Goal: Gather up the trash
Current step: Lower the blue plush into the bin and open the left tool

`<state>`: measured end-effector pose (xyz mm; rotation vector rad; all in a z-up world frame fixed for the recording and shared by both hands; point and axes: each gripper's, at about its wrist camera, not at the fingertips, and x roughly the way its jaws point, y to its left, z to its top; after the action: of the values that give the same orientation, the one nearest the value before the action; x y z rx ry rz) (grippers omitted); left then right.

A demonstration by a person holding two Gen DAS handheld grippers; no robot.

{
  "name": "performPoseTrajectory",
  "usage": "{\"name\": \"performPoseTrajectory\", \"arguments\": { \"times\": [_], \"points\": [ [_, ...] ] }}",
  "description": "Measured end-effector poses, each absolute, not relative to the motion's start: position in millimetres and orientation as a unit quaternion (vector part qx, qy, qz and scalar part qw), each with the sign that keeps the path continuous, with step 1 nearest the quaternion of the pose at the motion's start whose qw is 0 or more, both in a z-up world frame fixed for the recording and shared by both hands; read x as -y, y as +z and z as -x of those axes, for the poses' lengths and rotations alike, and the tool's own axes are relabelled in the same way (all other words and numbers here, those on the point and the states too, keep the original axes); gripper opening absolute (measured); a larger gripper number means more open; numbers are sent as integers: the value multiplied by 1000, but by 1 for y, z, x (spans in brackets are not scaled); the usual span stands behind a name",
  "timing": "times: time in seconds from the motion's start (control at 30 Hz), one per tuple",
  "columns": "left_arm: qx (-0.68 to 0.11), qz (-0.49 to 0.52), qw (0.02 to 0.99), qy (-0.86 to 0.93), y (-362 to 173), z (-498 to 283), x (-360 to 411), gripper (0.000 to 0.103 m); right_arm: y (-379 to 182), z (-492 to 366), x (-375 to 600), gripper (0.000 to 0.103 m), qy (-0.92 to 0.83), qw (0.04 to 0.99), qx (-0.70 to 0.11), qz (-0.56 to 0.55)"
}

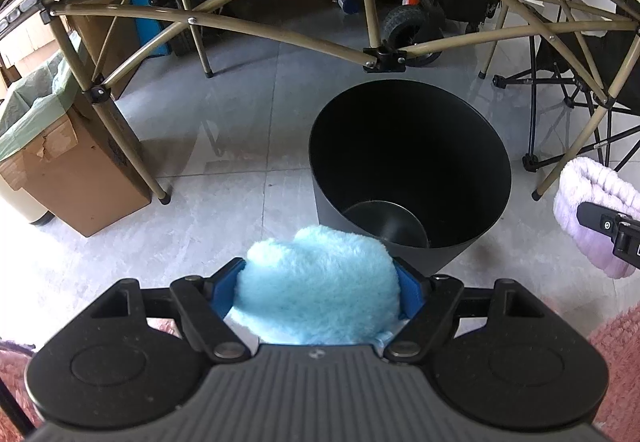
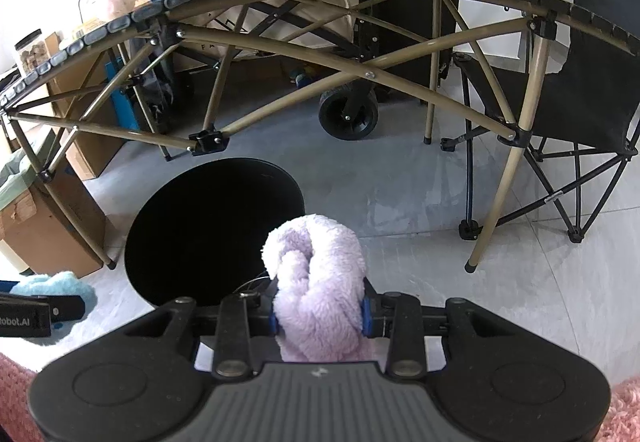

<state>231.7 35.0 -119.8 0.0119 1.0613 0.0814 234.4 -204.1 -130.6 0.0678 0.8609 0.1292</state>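
Note:
My left gripper (image 1: pixel 320 288) is shut on a fluffy light-blue cloth (image 1: pixel 320 282) and holds it above the floor, just short of the near rim of an open black trash bin (image 1: pixel 408 130). My right gripper (image 2: pixel 320 316) is shut on a fluffy lilac cloth (image 2: pixel 316 274), held right of the same bin (image 2: pixel 216 210) near its rim. The lilac cloth also shows at the right edge of the left wrist view (image 1: pixel 592 202). The blue cloth shows at the left edge of the right wrist view (image 2: pixel 56 288). The bin looks empty inside.
A folding table frame (image 1: pixel 280 30) with tan legs spans the space behind the bin. A cardboard box (image 1: pixel 76 170) with a green liner stands at left. A black folding chair (image 2: pixel 580 98) is at right, a wheeled cart (image 2: pixel 348 114) behind. Pink rug (image 1: pixel 616 354) lies near.

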Motion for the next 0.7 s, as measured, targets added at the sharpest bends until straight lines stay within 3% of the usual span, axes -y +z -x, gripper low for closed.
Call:
{"name": "performPoseTrajectory", "arguments": {
  "times": [0.7],
  "points": [
    [-536, 13, 844, 9, -115, -310, 24, 78, -147, -249, 242, 34, 12, 898, -434, -73]
  ]
}}
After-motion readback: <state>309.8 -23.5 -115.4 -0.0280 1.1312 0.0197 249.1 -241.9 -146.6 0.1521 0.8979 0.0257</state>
